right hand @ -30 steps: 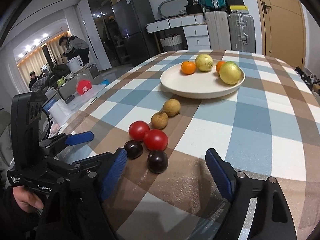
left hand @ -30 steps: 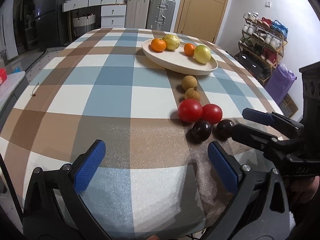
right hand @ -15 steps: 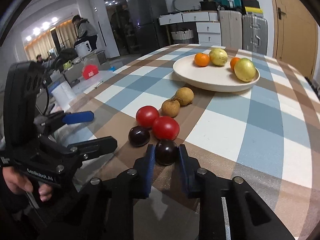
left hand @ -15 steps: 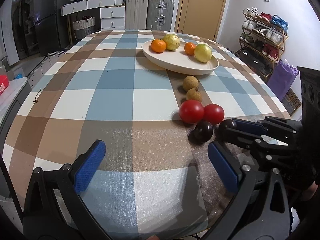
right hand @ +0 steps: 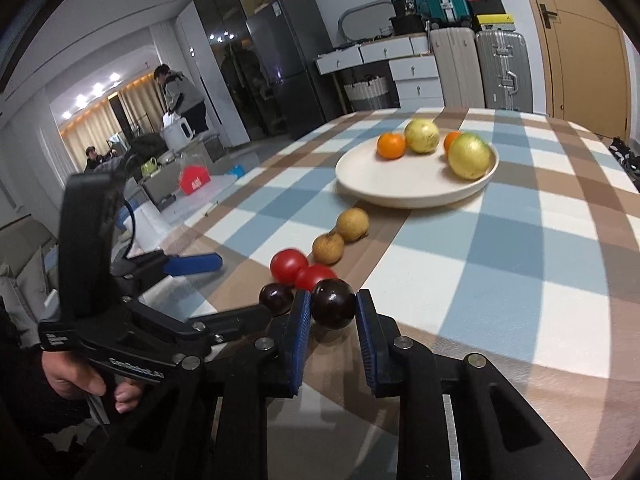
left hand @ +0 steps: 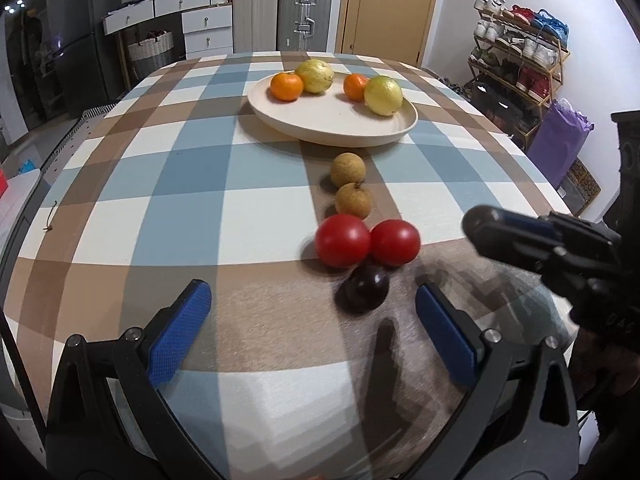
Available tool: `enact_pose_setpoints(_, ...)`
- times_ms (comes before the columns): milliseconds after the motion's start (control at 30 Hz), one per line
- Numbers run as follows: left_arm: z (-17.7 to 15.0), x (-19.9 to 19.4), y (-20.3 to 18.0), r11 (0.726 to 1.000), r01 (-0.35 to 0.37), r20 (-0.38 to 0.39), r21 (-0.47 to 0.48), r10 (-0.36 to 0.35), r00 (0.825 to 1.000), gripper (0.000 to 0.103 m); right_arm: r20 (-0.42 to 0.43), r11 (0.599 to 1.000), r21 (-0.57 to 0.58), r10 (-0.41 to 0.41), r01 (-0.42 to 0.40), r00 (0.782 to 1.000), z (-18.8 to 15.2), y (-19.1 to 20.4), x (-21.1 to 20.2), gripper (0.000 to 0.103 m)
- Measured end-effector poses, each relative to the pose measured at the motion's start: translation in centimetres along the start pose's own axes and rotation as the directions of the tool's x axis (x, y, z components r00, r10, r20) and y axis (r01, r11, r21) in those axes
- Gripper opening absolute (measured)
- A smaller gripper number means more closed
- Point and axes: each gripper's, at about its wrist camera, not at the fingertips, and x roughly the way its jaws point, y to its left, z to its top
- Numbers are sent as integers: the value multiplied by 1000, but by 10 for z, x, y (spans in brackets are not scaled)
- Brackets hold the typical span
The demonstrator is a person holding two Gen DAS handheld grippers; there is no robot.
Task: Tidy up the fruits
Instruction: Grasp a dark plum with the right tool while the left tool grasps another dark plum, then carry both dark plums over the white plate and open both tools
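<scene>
My right gripper (right hand: 330,311) is shut on a dark plum (right hand: 333,309) and holds it a little above the table; it also shows in the left wrist view (left hand: 480,222). A second dark plum (left hand: 363,288) lies on the cloth by two red tomatoes (left hand: 343,241). Two brown longans (left hand: 353,200) lie in a line toward the cream plate (left hand: 340,124). The plate holds two oranges (left hand: 286,86) and two yellow-green fruits (left hand: 383,95). My left gripper (left hand: 312,332) is open and empty, just short of the lying plum.
The checked tablecloth (left hand: 180,184) covers a rounded table. A shoe rack (left hand: 520,52) and a purple bag (left hand: 560,136) stand to the right. Suitcases and drawers (left hand: 280,20) stand behind the table. People are in the far room (right hand: 180,92).
My right gripper closed on one dark plum and has lifted it off the table to the right. My left gripper moved slightly closer to the fruit, still open.
</scene>
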Motion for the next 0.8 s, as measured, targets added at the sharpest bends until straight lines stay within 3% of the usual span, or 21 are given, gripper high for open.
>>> enact_pose_setpoints(267,8,0,-16,999,-43,8,32,42,999,99,45,1000,13,1,-1,999,3,-14,-15,23)
enact_pose_setpoints(333,9,2,-21,998,-46,0,47,46,999,92,53,1000,16,6,-7,999,3,-16,-17,23)
enact_pose_setpoints(500,10,9,-25,999,6,-49,40,-4,999,56,69,1000,24,13,-15,998,1,-21,-23,23)
enact_pose_setpoints(533,9,10,-26,999,16,-54,38,-14,998,53,71,1000,26,14,-16,997,1,-23,-24,23)
enact_pose_setpoints(600,8,13,-28,999,20,-74,40,-17,997,36,73,999,30,15,-17,997,0,-25,-25,23)
enact_pose_setpoints(633,8,13,-29,999,13,-69,44,-10,998,33,73,999,32,15,-17,997,1,-26,-25,23)
enact_pose_setpoints(667,8,13,-29,999,27,-72,41,-24,997,22,75,999,35,15,-18,997,0,-27,-26,23)
enact_pose_setpoints(800,10,13,-22,997,72,-84,11,-71,994,20,81,999,39,16,-19,997,1,-30,-29,23)
